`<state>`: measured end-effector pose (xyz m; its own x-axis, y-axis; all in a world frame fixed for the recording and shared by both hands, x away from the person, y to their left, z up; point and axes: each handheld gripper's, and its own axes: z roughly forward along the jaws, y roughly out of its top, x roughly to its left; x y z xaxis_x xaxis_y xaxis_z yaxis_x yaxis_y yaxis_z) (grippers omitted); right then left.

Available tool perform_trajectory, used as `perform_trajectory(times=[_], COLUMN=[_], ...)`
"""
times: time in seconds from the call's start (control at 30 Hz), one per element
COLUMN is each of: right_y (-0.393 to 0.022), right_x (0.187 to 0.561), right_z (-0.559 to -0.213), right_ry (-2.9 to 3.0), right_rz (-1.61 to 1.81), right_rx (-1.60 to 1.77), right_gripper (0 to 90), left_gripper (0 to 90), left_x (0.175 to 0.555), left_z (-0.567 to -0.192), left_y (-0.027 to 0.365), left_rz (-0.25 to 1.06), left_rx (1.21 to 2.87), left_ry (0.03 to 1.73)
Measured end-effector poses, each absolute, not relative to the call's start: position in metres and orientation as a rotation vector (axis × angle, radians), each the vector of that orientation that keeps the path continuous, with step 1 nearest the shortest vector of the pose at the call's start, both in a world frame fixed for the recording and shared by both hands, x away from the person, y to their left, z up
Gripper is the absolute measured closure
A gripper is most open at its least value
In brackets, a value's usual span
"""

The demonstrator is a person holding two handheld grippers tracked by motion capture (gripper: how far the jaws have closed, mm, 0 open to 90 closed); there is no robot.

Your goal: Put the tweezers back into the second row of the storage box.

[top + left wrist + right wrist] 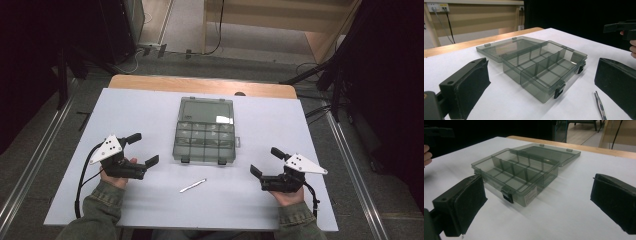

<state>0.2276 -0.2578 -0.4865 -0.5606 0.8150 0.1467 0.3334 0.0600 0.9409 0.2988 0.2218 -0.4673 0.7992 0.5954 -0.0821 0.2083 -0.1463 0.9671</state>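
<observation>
- On the white table: compartment box lies lid-open, ready for access.
- Tweezers lie near it.
- Left gripper and right gripper: jaws spread, empty.

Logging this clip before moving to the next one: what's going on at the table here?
A person holds a gripper in each hand over a white table, with nothing grasped. The left gripper and the right gripper both have their jaws wide open, set either side of a smoky clear compartment box. Its lid lies folded back flat and the compartments look empty. A pair of tweezers lies on the table between the hands, in front of the box, untouched.
</observation>
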Motion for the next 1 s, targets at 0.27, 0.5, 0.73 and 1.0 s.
perform_trajectory(times=[0.27, 0.5, 0.73, 1.0], right_y=[-0.245, -0.228, -0.215, -0.195], right_x=[0.235, 0.243, 0.251, 0.26], right_z=[-0.486, -0.483, -0.476, -0.472], right_ry=[2.038, 2.1, 2.132, 2.261], right_rz=[1.478, 1.486, 1.493, 1.447], right_rx=[1.095, 1.068, 1.04, 0.993], right_gripper=[0.4, 0.4, 0.4, 0.9], left_gripper=[0.0, 0.0, 0.0, 0.0], left_x=[0.299, 0.299, 0.3, 0.3], left_z=[-0.467, -0.467, -0.467, -0.467], left_y=[0.222, 0.222, 0.222, 0.222], left_rz=[0.382, 0.38, 0.38, 0.377], left_rx=[1.711, 1.712, 1.71, 1.713], left_ry=[0.636, 0.634, 0.632, 0.629])
